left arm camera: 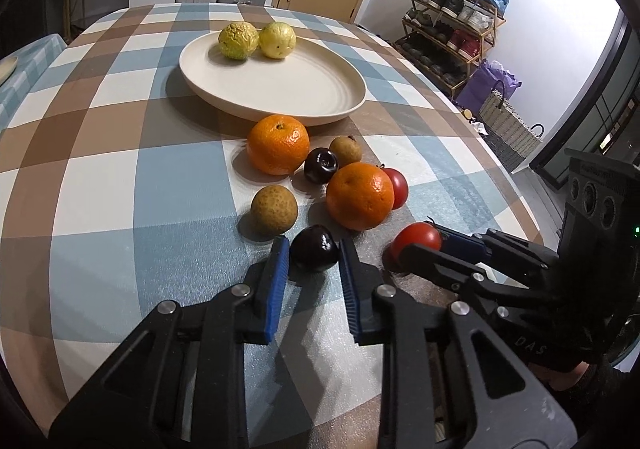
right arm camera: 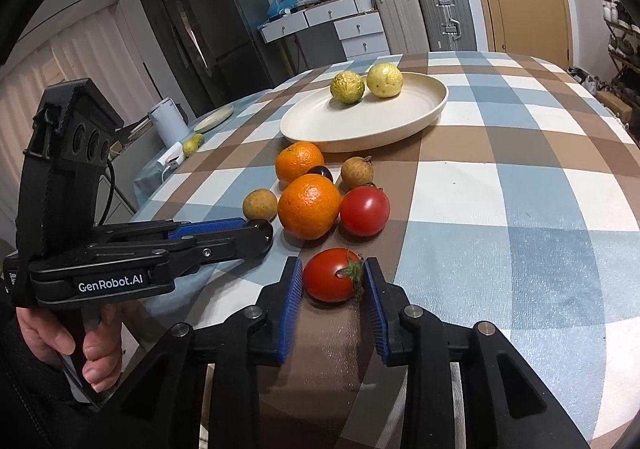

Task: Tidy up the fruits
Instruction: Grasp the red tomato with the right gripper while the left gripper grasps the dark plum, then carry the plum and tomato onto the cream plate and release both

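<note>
A cream plate (left arm camera: 280, 89) (right arm camera: 360, 125) holds two yellow-green fruits (left arm camera: 256, 39) (right arm camera: 366, 85). In front of it lie two oranges (left arm camera: 358, 195) (right arm camera: 308, 205), two brown longans (left arm camera: 274, 208) (right arm camera: 260, 204), two dark plums and two tomatoes. My left gripper (left arm camera: 313, 255) is shut on the near dark plum (left arm camera: 314, 252), which rests on the cloth. My right gripper (right arm camera: 332, 275) (left arm camera: 424, 245) is shut on the near tomato (right arm camera: 330, 274) (left arm camera: 416, 241), also on the cloth. The other tomato (right arm camera: 365, 210) and plum (left arm camera: 320, 165) lie free.
The table has a checked blue, brown and white cloth (left arm camera: 120, 169). A shoe rack (left arm camera: 456, 25) and bags stand to the right of the table. Suitcases (right arm camera: 424, 15), drawers and a fridge stand behind. A white kettle (right arm camera: 168, 125) is at the left.
</note>
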`<action>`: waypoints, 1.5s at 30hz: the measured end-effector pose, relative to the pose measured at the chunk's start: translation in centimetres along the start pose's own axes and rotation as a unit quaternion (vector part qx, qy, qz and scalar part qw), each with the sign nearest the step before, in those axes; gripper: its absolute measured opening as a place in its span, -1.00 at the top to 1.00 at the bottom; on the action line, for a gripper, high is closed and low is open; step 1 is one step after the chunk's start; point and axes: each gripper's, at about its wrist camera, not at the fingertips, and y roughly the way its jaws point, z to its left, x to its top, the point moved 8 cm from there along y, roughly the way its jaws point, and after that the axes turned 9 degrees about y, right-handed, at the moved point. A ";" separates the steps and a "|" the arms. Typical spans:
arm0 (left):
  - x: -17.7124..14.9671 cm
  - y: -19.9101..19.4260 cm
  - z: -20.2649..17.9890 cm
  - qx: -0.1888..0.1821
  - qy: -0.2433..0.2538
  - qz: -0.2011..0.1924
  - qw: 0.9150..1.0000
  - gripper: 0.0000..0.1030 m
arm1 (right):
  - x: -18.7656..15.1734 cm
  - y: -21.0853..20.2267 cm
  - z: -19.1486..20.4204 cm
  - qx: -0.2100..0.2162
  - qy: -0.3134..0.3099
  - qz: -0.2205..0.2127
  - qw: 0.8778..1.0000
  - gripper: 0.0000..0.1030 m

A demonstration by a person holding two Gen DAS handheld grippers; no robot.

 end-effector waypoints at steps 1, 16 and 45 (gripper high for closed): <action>0.0 -0.1 0.0 -0.001 0.000 -0.001 1.000 0.57 | 0.0 -0.1 -0.1 0.000 0.002 -0.002 1.000 0.40; 3.2 -3.5 0.1 -0.012 0.004 -0.048 0.999 0.57 | 4.2 -3.1 -0.7 0.011 0.022 -0.053 0.998 0.40; 18.4 1.8 10.1 0.043 -0.025 -0.078 0.996 0.56 | 20.7 3.0 -2.3 0.035 -0.006 -0.066 0.997 0.40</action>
